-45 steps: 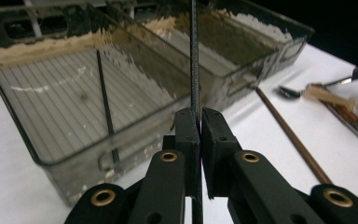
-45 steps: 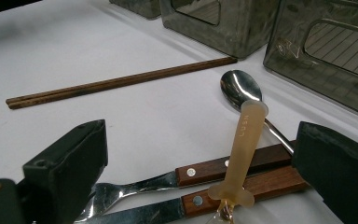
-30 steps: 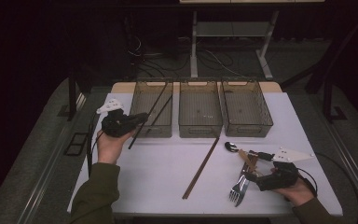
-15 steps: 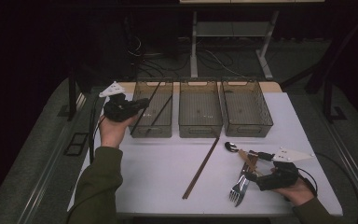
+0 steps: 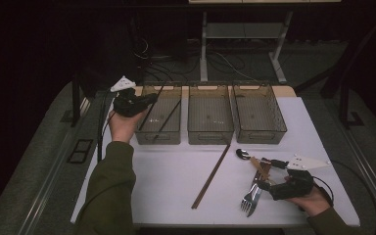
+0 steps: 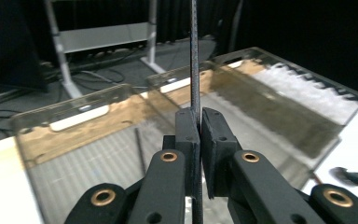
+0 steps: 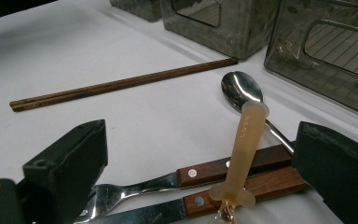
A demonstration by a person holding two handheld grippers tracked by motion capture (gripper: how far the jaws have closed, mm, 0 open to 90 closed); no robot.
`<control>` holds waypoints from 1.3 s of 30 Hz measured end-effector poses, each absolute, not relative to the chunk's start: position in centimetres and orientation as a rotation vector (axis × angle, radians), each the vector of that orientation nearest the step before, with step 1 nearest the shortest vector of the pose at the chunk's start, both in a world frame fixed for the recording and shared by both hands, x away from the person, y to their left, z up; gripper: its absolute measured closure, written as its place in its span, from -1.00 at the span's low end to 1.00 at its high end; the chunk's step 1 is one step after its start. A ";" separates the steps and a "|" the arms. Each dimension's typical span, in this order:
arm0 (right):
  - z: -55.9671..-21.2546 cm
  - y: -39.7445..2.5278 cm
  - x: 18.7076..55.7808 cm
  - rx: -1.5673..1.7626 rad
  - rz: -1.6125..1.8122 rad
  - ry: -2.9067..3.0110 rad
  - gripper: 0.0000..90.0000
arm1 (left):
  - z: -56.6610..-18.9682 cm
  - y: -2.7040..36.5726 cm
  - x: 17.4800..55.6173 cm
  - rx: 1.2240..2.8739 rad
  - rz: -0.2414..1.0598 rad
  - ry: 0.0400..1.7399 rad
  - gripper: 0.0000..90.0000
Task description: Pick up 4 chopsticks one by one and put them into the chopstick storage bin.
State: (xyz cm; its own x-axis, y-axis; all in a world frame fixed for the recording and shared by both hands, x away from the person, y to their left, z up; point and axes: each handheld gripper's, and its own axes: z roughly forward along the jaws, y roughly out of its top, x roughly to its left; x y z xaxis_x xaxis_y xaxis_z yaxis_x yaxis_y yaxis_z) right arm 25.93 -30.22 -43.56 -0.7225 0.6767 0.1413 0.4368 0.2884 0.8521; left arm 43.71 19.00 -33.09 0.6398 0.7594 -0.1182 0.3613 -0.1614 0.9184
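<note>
Since a second ago, left gripper (image 5: 144,100) lifted from table edge to over left bin (image 5: 160,113) — right hand unmoved.

High view: left forearm stretched forward; right gripper (image 5: 269,188) low beside forks (image 5: 250,198).

Left gripper view: jaws pinch dark chopstick (image 6: 195,60) upright above bin.

Right gripper view: jaws spread wide — forks, spoon (image 7: 240,91) between; brown chopsticks (image 7: 121,85) beyond.

chopstick (image 6: 195,56) tip beyond top edge
</note>
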 end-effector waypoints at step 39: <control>-43.6 -30.3 25.9 1.027 1.408 2.310 -0.92 | -39.7 19.4 45.8 1.884 0.468 1.063 0.87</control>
